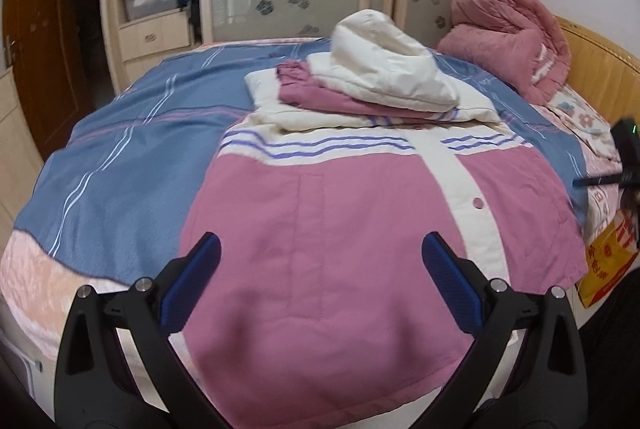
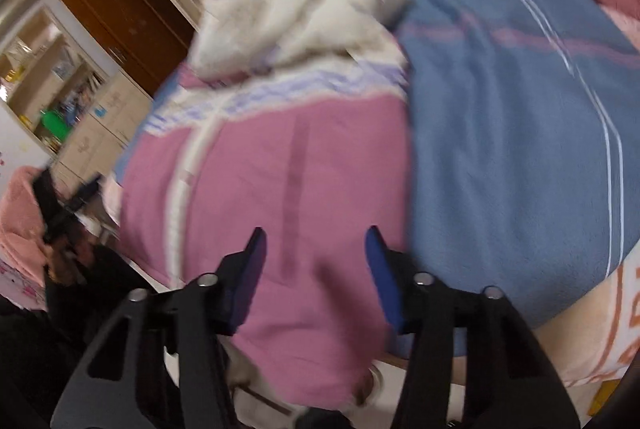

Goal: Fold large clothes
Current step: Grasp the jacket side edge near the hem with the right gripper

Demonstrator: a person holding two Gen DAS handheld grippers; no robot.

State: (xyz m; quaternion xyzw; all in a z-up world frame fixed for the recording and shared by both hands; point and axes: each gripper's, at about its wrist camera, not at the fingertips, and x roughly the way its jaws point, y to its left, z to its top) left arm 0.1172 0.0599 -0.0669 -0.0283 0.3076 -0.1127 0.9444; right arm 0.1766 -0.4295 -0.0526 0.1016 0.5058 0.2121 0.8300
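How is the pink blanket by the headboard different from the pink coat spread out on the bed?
The pink blanket is bundled in a rumpled heap; the pink coat lies spread flat. The blanket is pink nearly all over; the coat has a cream top, blue stripes and a cream button strip. Both rest on the bed.

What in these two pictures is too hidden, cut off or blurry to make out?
- Jacket hem: in the left wrist view, the bottom edge and the left gripper cut it off.
- Jacket sleeves: folded under the white hood.
- Right wrist view: motion blur smears the stripes and the white placket; the snaps are unreadable.
- Right gripper: whether its pads touch the fabric is unclear.
- Yellow bag: its print is too small and is cut off at the right edge.
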